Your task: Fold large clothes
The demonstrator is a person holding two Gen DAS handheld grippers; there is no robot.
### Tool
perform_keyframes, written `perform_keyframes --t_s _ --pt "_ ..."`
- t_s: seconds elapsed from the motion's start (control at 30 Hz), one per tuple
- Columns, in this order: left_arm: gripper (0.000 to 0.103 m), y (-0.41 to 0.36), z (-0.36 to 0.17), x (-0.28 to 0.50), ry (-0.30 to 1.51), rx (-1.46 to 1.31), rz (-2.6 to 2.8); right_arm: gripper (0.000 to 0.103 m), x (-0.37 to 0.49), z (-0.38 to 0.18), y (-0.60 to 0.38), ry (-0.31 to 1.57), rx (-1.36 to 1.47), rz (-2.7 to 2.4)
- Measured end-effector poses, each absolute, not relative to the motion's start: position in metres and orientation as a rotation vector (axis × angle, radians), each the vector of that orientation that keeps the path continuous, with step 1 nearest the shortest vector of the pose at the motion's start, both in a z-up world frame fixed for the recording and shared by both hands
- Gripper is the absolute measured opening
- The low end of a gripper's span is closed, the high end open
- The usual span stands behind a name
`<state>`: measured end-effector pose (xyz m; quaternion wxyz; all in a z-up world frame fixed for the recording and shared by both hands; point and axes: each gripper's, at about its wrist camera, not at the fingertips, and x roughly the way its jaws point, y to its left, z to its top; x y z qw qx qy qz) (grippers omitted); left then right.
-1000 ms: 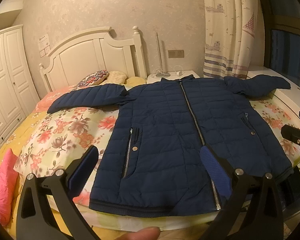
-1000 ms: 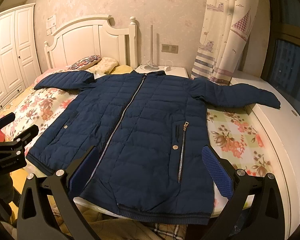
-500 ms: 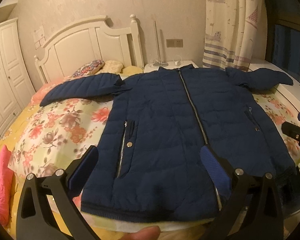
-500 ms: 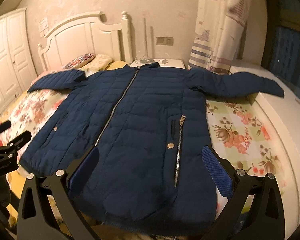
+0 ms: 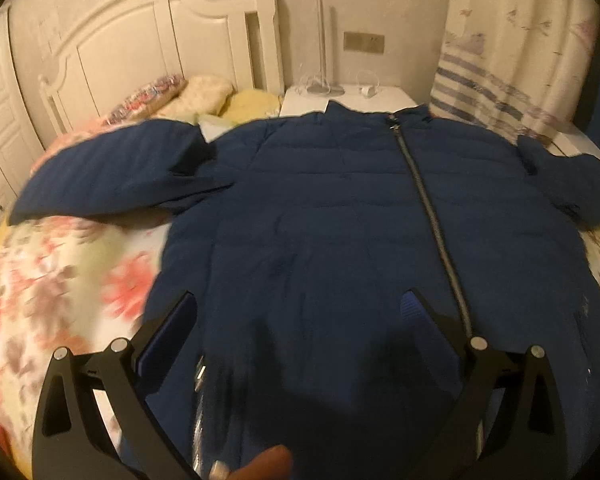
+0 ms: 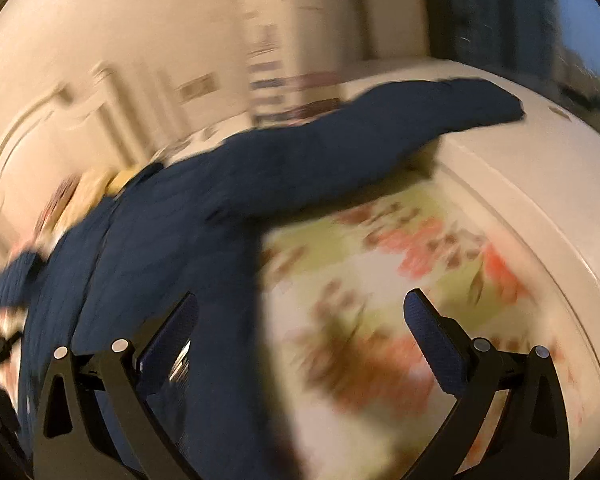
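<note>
1. Nearest, left gripper (image 5: 298, 310): jaws spread wide, holding nothing, hovering low over the lower front of the jacket (image 5: 340, 220); the cloth fills the gap between its fingers.
2. Right gripper (image 6: 300, 312): jaws likewise spread and empty. Its left finger sits over the jacket's side edge, its right finger over bare bedspread (image 6: 380, 300). View heavily blurred.
3. Jacket: dark blue, quilted, lying flat and face up across the bed, zip (image 5: 428, 216) closed and running away from the left gripper, slightly to its right.
4. Left sleeve (image 5: 108, 172): stretched out ahead and to the left of the left gripper, well apart from it.
5. Right sleeve (image 6: 380, 132): stretched ahead and to the right of the right gripper, its cuff resting on a white ledge (image 6: 540, 184) beside the bed.
6. Farthest: pillows (image 5: 196, 94), white headboard (image 5: 160, 32), curtain (image 5: 512, 48).
7. Step in hand, by judgement: approach, no fold begun. Next move likely calls for each gripper to reach forward to a sleeve or side edge, close on it, and carry it across the body.
</note>
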<state>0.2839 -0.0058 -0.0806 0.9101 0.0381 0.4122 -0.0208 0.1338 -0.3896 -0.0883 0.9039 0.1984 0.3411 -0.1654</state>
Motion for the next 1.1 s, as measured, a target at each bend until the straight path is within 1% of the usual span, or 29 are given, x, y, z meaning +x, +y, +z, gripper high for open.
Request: perform_keyframes --t_s 0.13,0.23,0.4,0.5,0.53,0.57,0.6,0.67,0.7,0.73,0.83,0.93,1.0,1.1 --pt "0.101 -0.005 -0.11 0.326 0.89 0.072 -0.012 0.099 0.179 -0.099 -0.44 0.706 0.472 -0.407" --pt "0.101 -0.001 -0.131 0.34 0.939 0.039 -0.028 0.099 0.208 -0.11 -0.468 0.719 0.525 -0.447" --pt "0.101 0.003 -0.135 0.338 0.917 0.02 -0.041 0.099 0.253 -0.124 -0.504 0.719 0.566 -0.495" --pt "0.101 -0.001 -0.137 0.337 0.925 0.029 -0.035 0.089 0.264 -0.125 -0.51 0.699 0.558 -0.53" --pt "0.101 -0.001 -0.137 0.337 0.926 0.028 -0.035 0.078 0.266 -0.124 -0.513 0.683 0.565 -0.545" --pt "0.101 -0.002 -0.137 0.336 0.925 0.025 -0.037 0.064 0.266 -0.125 -0.516 0.664 0.578 -0.546" --pt "0.101 -0.001 -0.137 0.336 0.925 0.021 -0.039 0.057 0.266 -0.124 -0.518 0.631 0.596 -0.538" --pt "0.101 0.0 -0.137 0.336 0.924 0.016 -0.043 0.04 0.261 -0.118 -0.502 0.578 0.554 -0.538" --pt "0.101 0.0 -0.137 0.336 0.923 0.016 -0.043 0.035 0.262 -0.109 -0.487 0.541 0.482 -0.506" --pt "0.101 0.0 -0.137 0.335 0.923 0.016 -0.043 0.032 0.261 -0.102 -0.471 0.521 0.437 -0.476" --pt "0.101 0.0 -0.137 0.335 0.923 0.016 -0.043 0.032 0.267 -0.074 -0.415 0.47 0.307 -0.343" --pt "0.101 0.0 -0.137 0.335 0.922 0.015 -0.043 0.032 0.275 -0.049 -0.34 0.458 0.121 -0.174" --pt "0.101 0.001 -0.137 0.335 0.921 0.011 -0.045 0.032 0.281 -0.041 -0.293 0.467 0.005 -0.068" --pt "0.101 0.002 -0.137 0.335 0.916 -0.001 -0.052 0.032 0.288 -0.049 -0.232 0.526 -0.109 0.086"
